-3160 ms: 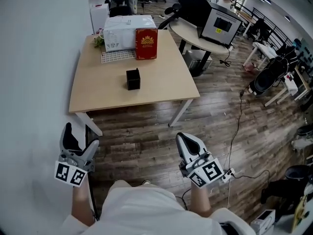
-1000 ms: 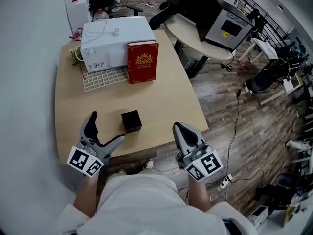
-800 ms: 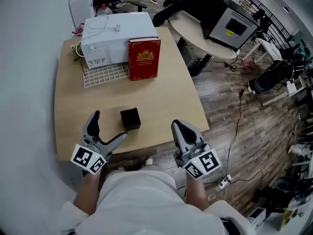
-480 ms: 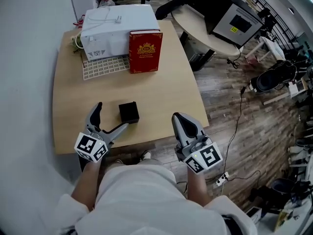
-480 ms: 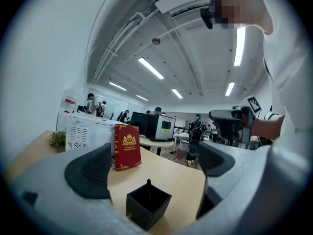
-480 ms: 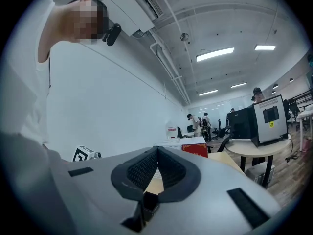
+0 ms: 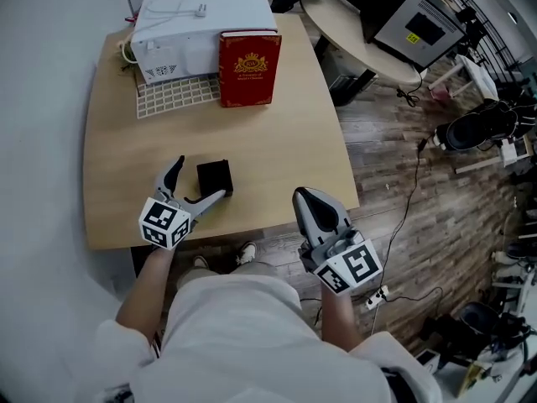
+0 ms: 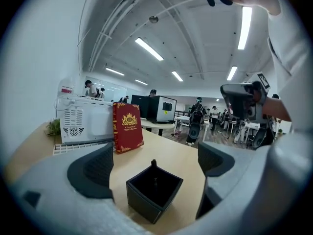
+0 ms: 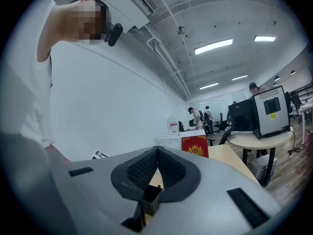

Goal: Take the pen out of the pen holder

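A black square pen holder (image 7: 215,175) stands on the wooden table (image 7: 285,141) near its front edge. In the left gripper view the holder (image 8: 152,192) sits low between the jaws, and a dark pen tip (image 8: 153,164) pokes up at its far rim. My left gripper (image 7: 199,183) is open, one finger on each side of the holder's near corner, nothing held. My right gripper (image 7: 313,206) hangs at the table's front edge to the right, shut and empty. In the right gripper view its pads (image 9: 157,154) meet, with the holder (image 9: 151,198) below them.
A red book (image 7: 249,68) stands upright at the back of the table against a white box (image 7: 197,19), with a white grid mat (image 7: 172,97) beside it. A wall runs along the left. A round table (image 7: 369,36) and cables on the floor lie to the right.
The view has closed in on the table. My left gripper has moved forward over the table edge up to the pen holder, still open. The right gripper has stayed shut.
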The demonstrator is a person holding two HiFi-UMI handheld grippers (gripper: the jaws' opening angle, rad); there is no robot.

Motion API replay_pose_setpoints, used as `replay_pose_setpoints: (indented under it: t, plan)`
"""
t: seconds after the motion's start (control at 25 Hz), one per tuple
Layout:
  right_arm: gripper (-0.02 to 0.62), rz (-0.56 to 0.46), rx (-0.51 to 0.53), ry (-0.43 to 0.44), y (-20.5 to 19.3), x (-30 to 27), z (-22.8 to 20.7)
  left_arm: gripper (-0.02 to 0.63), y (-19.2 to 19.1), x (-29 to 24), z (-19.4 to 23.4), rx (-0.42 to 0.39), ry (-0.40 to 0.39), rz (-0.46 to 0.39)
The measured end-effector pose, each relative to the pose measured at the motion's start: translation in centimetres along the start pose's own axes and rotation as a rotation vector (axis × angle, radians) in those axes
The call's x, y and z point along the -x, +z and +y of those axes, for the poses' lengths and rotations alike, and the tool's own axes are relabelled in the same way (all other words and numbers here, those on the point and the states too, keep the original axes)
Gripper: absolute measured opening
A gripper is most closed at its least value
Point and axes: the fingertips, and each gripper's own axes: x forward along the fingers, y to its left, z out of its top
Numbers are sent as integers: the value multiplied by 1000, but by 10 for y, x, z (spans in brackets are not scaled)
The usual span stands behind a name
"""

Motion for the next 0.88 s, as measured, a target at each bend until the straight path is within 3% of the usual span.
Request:
replay_pose_setpoints:
  t: [0.4,0.6,0.76,0.88]
  plan:
    - [2,-23,-20,9,0,11,-24,520,-21,-27,-7,2,8,84]
    - [2,-35,-38,11,-5,19,-39,480,-29,-40,-11,-26,17,144]
    - [2,-35,-59,25,-13,17,-48,406,-36,-47,-8,-34,31,195]
    - [2,-41,-69,35,-14,18,-50,394,-41,-53,-6,-32,30,231]
